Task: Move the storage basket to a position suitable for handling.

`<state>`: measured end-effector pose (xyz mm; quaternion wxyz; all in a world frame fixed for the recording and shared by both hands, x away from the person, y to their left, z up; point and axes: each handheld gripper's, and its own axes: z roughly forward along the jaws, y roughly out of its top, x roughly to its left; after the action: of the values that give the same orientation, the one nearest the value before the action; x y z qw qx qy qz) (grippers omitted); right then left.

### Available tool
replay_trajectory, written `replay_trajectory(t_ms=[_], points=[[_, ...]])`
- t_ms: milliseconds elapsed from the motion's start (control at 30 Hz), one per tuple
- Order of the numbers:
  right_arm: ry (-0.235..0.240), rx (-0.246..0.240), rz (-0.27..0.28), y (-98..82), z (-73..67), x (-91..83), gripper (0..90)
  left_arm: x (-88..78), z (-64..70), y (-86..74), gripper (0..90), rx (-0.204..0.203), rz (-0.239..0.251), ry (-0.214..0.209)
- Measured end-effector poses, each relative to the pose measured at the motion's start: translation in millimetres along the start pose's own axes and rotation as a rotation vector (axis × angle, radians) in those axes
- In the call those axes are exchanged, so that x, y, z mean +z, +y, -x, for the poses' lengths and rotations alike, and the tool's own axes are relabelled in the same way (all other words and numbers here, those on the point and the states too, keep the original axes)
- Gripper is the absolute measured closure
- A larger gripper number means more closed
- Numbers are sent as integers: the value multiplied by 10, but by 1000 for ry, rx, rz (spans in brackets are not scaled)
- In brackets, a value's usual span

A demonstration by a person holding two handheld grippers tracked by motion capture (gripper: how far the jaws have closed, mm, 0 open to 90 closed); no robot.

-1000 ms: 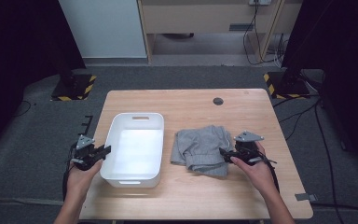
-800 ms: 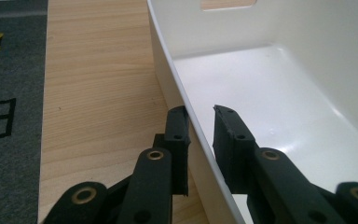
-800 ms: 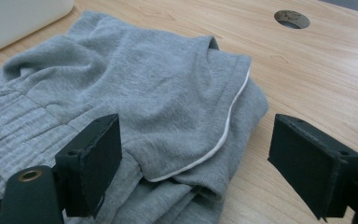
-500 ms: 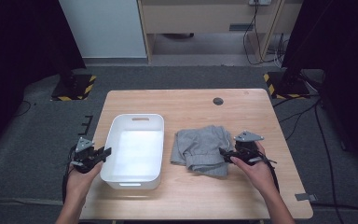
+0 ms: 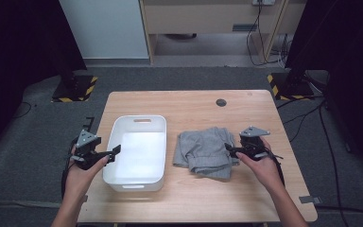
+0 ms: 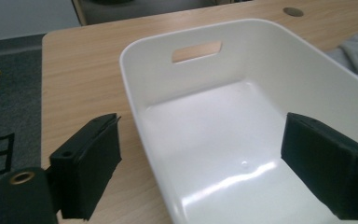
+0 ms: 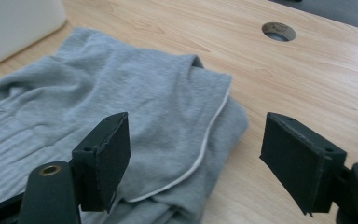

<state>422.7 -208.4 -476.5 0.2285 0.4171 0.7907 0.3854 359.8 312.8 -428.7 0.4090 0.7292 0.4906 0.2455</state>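
Left gripper (image 5: 108, 153) sat at the nine o'clock edge of the white bin (image 5: 137, 179), at its left wall; in the left gripper view, fingers (image 6: 89, 168) stood wide apart, just sprung open, one outside the wall over the bench (image 5: 203, 101), the other above the bin's floor, pressing on nothing. Released, then, with the rim between them and untouched. Left hand (image 5: 82, 170) came in from six o'clock.

Right gripper (image 5: 231, 150) lay at the three o'clock edge of the crumpled grey cloth (image 5: 203, 151), pointing toward nine o'clock. In the right gripper view, fingers (image 7: 103, 158) were parted, having just drawn in a little, one over the cloth's (image 7: 121, 107) folded hem, the other over bare wood; not clamped on the fabric. Right hand (image 5: 262, 165) rested behind it on the bench.

Cloth lay near the bench's middle, just beside the bin at its three o'clock. Round hole (image 5: 221, 102) in the benchtop sat well apart at about one o'clock from the cloth
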Motion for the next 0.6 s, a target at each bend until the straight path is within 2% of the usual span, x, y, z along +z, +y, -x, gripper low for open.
replay_trajectory(t_ms=[167, 300, 600], points=[[2, 15, -6, 63, 88, 81, 311, 30, 115, 102, 80, 17, 2, -17], [-5, 6, -31, 134, 139, 206, 345, 66, 202, 148, 79, 20, -7, -32], [-9, 10, -70, 156, 196, 350, 353, 50, 361, 245, 90, 37, -8, -61]])
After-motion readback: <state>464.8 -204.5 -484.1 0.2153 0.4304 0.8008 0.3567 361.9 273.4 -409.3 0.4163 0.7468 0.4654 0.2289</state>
